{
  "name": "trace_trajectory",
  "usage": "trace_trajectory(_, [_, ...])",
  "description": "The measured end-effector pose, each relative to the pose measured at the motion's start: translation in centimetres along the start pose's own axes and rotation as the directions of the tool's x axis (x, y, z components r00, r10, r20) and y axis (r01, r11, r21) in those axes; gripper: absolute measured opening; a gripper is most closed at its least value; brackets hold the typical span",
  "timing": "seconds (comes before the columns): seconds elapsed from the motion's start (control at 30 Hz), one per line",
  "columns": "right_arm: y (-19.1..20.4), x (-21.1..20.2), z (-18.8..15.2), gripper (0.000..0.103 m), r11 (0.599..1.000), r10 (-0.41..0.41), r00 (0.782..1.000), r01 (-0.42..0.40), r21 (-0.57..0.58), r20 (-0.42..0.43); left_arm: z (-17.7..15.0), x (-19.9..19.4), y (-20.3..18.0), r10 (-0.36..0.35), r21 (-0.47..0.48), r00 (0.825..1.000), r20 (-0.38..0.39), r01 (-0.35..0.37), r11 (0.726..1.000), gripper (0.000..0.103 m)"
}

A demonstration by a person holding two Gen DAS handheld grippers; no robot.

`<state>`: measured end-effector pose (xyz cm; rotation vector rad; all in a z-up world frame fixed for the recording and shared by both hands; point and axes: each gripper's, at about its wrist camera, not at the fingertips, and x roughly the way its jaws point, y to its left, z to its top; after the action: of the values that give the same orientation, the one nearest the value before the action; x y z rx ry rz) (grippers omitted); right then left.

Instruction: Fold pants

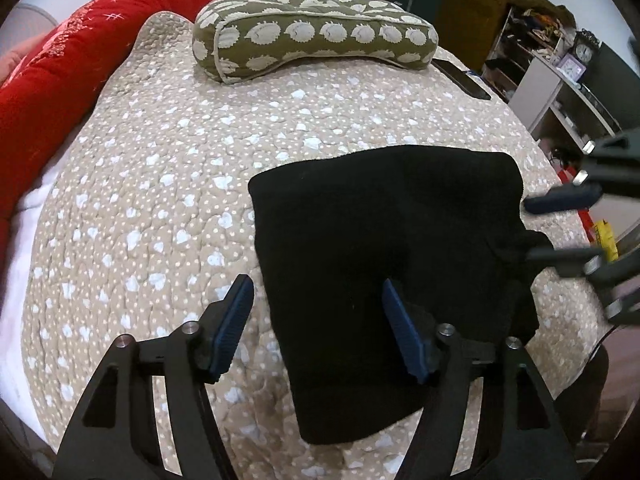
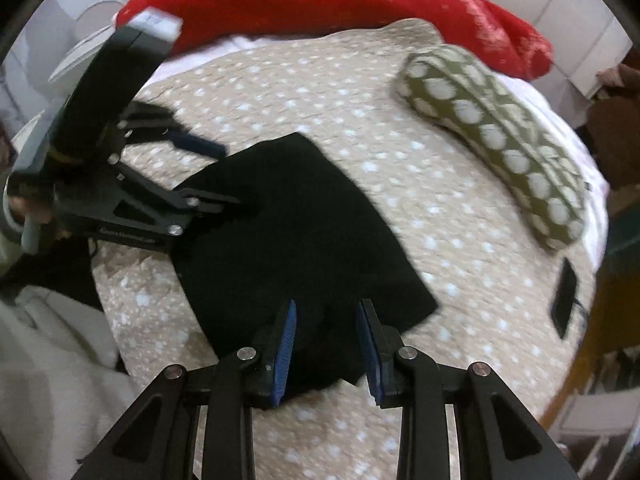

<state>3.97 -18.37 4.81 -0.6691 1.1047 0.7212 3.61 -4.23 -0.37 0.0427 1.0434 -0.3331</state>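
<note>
black pants lying folded on the quilted bed, both jaws parted

the black pants [image 1: 384, 240] are lying folded into a compact, roughly rectangular stack on the beige dotted quilt [image 1: 168, 184] covering the bed. the fabric is looking plain, dark and thick; in the left wrist view the top and left edges are running fairly straight, while the right side is bunching into a loose lump. in the right wrist view that lump is sitting at the near edge of the stack.

the left gripper [image 1: 318, 324] is hovering over the near left part of the stack with its jaws standing wide apart: one blue pad is hanging over the quilt, the other over the cloth, and nothing is being held. the right gripper [image 2: 326, 344] is pointing down at the bunched edge, its jaws partly parted. black cloth is showing between the pads, but whether they are pressing it is not clear.

around it: an olive cushion [image 1: 316, 36] with pale round motifs is resting further up the bed, well apart from the pants. a red blanket [image 1: 72, 60] is lying along the far side of the quilt. a dark flat device [image 2: 565, 296], possibly a phone, is lying near the quilt's edge beyond the cushion. shelving [image 1: 532, 52] with clocks and clutter is standing beside the bed. nothing is lying on the pants.
</note>
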Motion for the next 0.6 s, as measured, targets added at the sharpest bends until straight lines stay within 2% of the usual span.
trace_trajectory(0.07, [0.1, 2.1, -0.6, 0.029, 1.000, 0.009, 0.999, -0.009, 0.004, -0.046, 0.0, 0.5, 0.0, -0.019, -0.006, 1.000, -0.010, 0.019, 1.000, 0.067])
trace_trajectory(0.13, [-0.1, 3.9, -1.7, 0.030, 0.998, 0.054, 0.995, -0.049, 0.049, -0.086, -0.2, 0.9, -0.1, -0.040, -0.010, 0.999, -0.018, 0.039, 0.999, 0.072])
trace_trajectory(0.2, [-0.2, 3.8, -2.5, 0.030, 0.996, 0.056, 0.998, -0.054, 0.075, -0.038, -0.5, 1.3, -0.3, -0.042, -0.008, 0.999, -0.019, 0.042, 0.999, 0.075])
trace_trajectory(0.37, [-0.8, 2.6, -2.4, 0.030, 0.992, 0.072, 0.997, -0.068, 0.104, -0.036, -0.4, 0.7, -0.8, -0.007, 0.007, 1.000, -0.006, 0.007, 1.000, 0.076])
trace_trajectory(0.53, [-2.1, 0.6, -1.2, 0.030, 0.985, 0.041, 0.997, -0.050, 0.165, 0.059, -0.1, 0.0, -0.7, 0.030, 0.019, 0.999, 0.015, -0.030, 0.999, 0.076])
trace_trajectory(0.6, [-3.0, 0.6, -0.8, 0.030, 0.976, 0.022, 0.996, -0.041, 0.215, 0.091, 0.5, 0.0, -0.2, 0.033, -0.007, 0.999, 0.021, -0.033, 0.999, 0.076])
